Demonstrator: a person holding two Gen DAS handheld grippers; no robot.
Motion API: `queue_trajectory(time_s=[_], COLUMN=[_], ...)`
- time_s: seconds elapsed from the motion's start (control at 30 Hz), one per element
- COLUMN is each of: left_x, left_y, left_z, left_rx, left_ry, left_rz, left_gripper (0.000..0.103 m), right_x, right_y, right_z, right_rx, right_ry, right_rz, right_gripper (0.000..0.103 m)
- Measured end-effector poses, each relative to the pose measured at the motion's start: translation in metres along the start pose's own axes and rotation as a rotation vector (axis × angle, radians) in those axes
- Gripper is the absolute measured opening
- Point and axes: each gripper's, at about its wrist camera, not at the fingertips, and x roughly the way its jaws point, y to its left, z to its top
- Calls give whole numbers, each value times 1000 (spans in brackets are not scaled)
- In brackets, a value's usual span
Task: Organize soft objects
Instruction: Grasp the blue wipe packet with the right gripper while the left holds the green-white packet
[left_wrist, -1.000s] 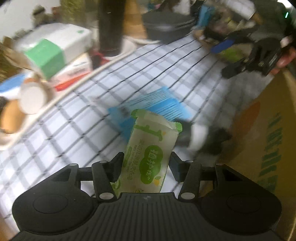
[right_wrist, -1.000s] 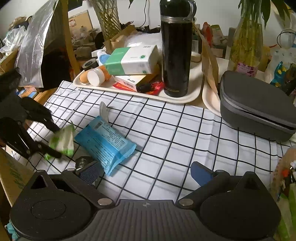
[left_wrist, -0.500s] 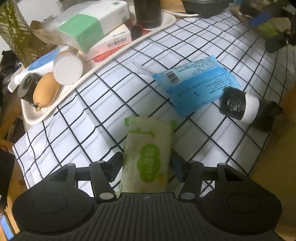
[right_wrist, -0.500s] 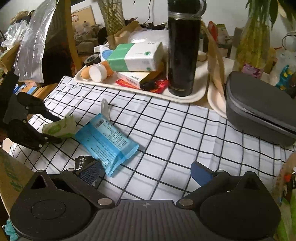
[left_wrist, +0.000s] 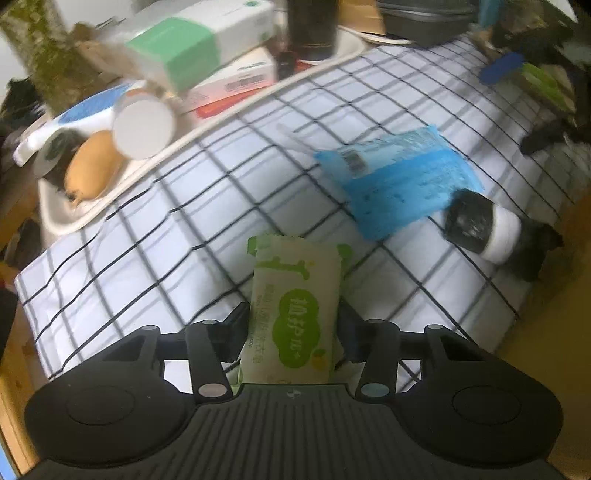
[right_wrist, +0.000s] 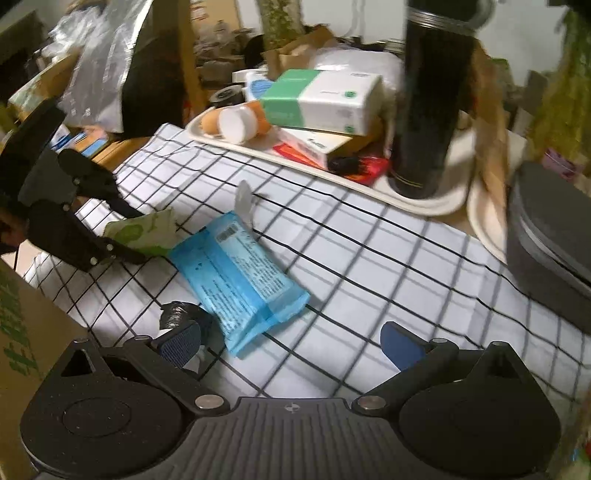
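Since a second ago the green tissue pack (left_wrist: 295, 314) has come down from above the blue pack to the checked cloth (left_wrist: 147, 258), near the table's left edge, with its far end low over the grid. It sits upright between the fingers of the left gripper (left_wrist: 293, 325), whose jaws are closing on its sides. Just beyond it lies the blue wipes pack (right_wrist: 240, 277), flat on the cloth, and a black roll with a white band (left_wrist: 484, 229) rests against the blue pack's near corner. The right gripper (right_wrist: 291, 339) hangs wide open over the cloth, holding nothing. Behind them a cream tray (right_wrist: 424, 201) carries a green-and-white tissue box (right_wrist: 321, 99), a black flask (right_wrist: 432, 110) and smaller items. A grey case (right_wrist: 546, 240) sits to the right, a cardboard box (right_wrist: 26, 332) at the left, and clutter fills the room behind.
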Motion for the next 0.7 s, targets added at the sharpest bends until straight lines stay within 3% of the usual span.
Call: queue_trajectory(time_s=[0.33, 0.53, 0.7], left_x=[-19, -23, -25], left_y=[17, 25, 31], left_z=[9, 12, 11], left_rx=[-120, -158, -180], left_ry=[-69, -94, -96], left_rz=[12, 13, 14], left_gripper=[48, 48, 48], right_x=[40, 62, 68], right_y=[-1, 19, 29], right_z=[3, 2, 5], right_rx=[-129, -292, -340], right_ry=[42, 91, 69], right_rz=[12, -16, 5], right_gripper=[102, 102, 102])
